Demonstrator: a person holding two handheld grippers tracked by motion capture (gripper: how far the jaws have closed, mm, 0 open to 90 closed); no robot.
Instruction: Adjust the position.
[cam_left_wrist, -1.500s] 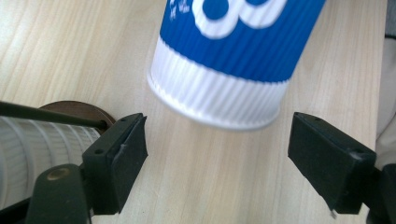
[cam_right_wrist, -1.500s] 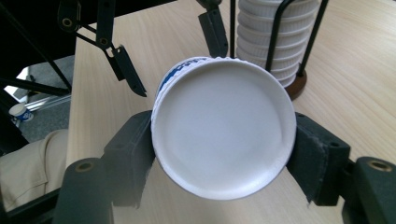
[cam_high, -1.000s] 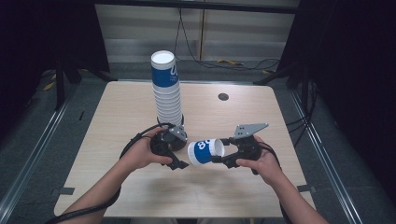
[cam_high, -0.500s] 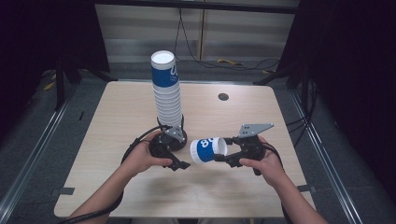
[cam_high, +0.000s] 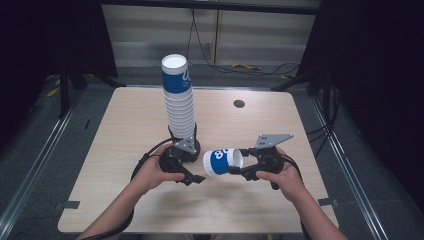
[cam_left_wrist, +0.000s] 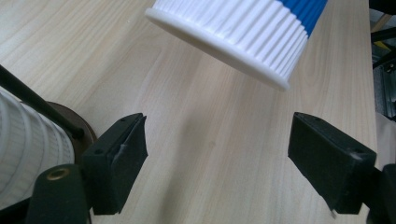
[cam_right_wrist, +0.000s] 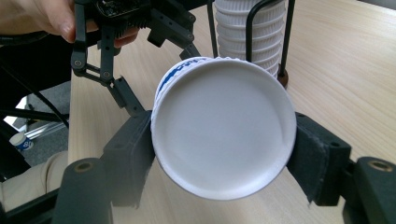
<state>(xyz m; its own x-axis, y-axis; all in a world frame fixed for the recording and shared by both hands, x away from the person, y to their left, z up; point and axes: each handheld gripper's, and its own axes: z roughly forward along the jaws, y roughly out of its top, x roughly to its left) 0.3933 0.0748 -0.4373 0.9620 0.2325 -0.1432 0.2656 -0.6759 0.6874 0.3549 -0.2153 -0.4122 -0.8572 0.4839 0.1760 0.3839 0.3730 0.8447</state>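
We are looking at a lab or recording studio: a pale wooden table with a round cable port is sitting inside black curtains, grey metal floor rails are running alongside it, and loose black cables are trailing over grey carpet.

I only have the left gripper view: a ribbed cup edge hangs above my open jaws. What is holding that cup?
Observer: The right gripper is shut on the cup, pads on either side of its closed base end.
Operator: Which way does its mouth face?
Observer: Sideways, toward the left gripper; the cup lies level above the table.
Operator: And the white ribs at my left?
Observer: That is the tall cup stack in its wire holder, topped by a blue-printed cup.
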